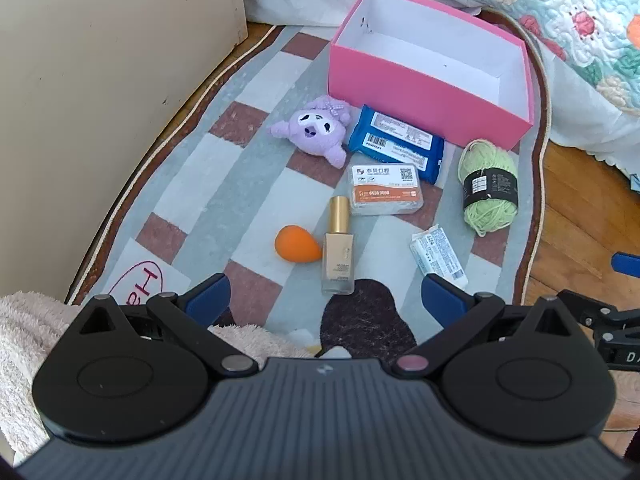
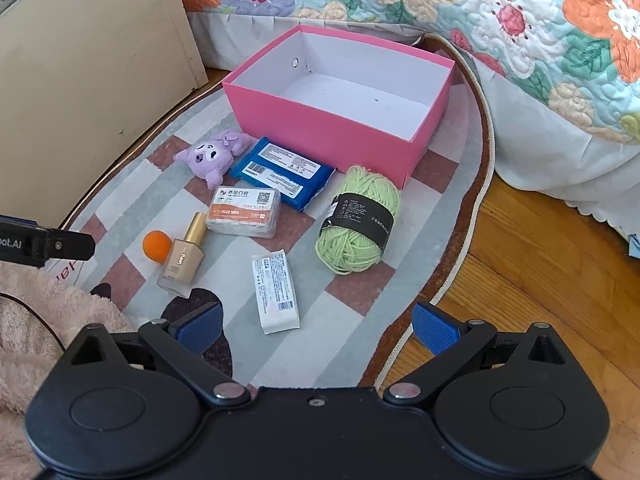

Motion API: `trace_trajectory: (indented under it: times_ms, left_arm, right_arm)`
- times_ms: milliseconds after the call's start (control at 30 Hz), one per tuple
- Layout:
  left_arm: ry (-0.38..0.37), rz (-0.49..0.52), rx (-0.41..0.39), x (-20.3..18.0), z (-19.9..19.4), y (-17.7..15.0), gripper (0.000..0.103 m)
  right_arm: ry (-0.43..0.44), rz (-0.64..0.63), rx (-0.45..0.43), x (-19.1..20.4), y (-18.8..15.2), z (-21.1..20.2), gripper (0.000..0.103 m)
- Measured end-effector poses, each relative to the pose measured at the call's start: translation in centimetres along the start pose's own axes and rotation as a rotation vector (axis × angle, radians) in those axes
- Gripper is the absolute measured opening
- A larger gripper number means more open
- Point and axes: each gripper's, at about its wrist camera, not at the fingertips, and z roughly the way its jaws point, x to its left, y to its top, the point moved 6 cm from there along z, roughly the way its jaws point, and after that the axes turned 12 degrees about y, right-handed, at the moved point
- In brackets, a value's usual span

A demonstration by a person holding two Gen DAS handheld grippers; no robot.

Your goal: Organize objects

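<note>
An empty pink box [image 1: 424, 92] [image 2: 320, 128] stands at the far end of a checked rug [image 1: 224, 200] [image 2: 440, 216]. In front of it lie a purple plush toy [image 1: 314, 130] [image 2: 212, 156], a blue wipes pack [image 1: 396, 142] [image 2: 284, 172], an orange-and-white card box [image 1: 386, 190] [image 2: 244, 212], a green yarn ball [image 1: 488, 186] [image 2: 358, 222], a foundation bottle [image 1: 338, 248] [image 2: 184, 256], an orange sponge [image 1: 298, 244] [image 2: 157, 245] and a white packet [image 1: 438, 256] [image 2: 276, 292]. My left gripper [image 1: 326, 302] hovers open above the bottle's base. My right gripper [image 2: 318, 326] hangs open just short of the white packet.
A bed with a floral quilt [image 1: 560, 12] [image 2: 440, 0] runs behind the box and to the right. A cream cabinet [image 1: 100, 100] [image 2: 92, 92] stands on the left. Wooden floor [image 2: 540, 280] shows right of the rug. A fluffy pink sleeve [image 1: 24, 340] [image 2: 36, 320] is at lower left.
</note>
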Motion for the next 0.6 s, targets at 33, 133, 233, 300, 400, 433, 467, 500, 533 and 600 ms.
trace_trajectory:
  times_ms: [33, 133, 233, 300, 400, 433, 467, 500, 533, 600]
  left_arm:
    - [0.002, 0.000, -0.004, -0.01, -0.05, 0.02, 0.103]
    - [0.005, 0.011, -0.014, -0.19, -0.14, 0.06, 0.103]
    - [0.002, 0.018, -0.015, -0.36, -0.20, 0.00, 0.103]
    - [0.005, 0.025, -0.016, -0.52, -0.22, -0.08, 0.103]
    - [0.008, 0.030, -0.018, -0.61, -0.22, -0.07, 0.103]
    - [0.011, 0.026, -0.017, -0.62, -0.21, -0.08, 0.103]
    - [0.012, 0.024, -0.016, -0.63, -0.21, -0.07, 0.103]
    - [0.013, 0.023, -0.016, -0.63, -0.19, -0.06, 0.103]
    - [0.015, 0.021, -0.014, -0.58, -0.11, -0.08, 0.103]
    - [0.017, 0.016, -0.011, -0.52, -0.03, -0.10, 0.103]
  right_arm:
    - [0.000, -0.001, 0.001, -0.01, 0.01, 0.00, 0.102]
    - [0.005, 0.002, 0.004, 0.03, -0.03, 0.08, 0.102]
    - [0.010, 0.007, 0.008, -0.01, -0.06, 0.22, 0.102]
    - [0.018, 0.010, 0.011, 0.03, -0.14, 0.32, 0.102]
    - [0.025, 0.013, 0.013, 0.05, -0.13, 0.41, 0.102]
    - [0.022, 0.013, 0.011, 0.06, -0.10, 0.41, 0.102]
    - [0.021, 0.014, 0.010, 0.04, -0.08, 0.38, 0.102]
    - [0.022, 0.015, 0.010, 0.01, -0.06, 0.36, 0.102]
    - [0.023, 0.017, 0.009, -0.03, -0.05, 0.32, 0.102]
    - [0.019, 0.023, 0.004, -0.18, -0.02, 0.26, 0.102]
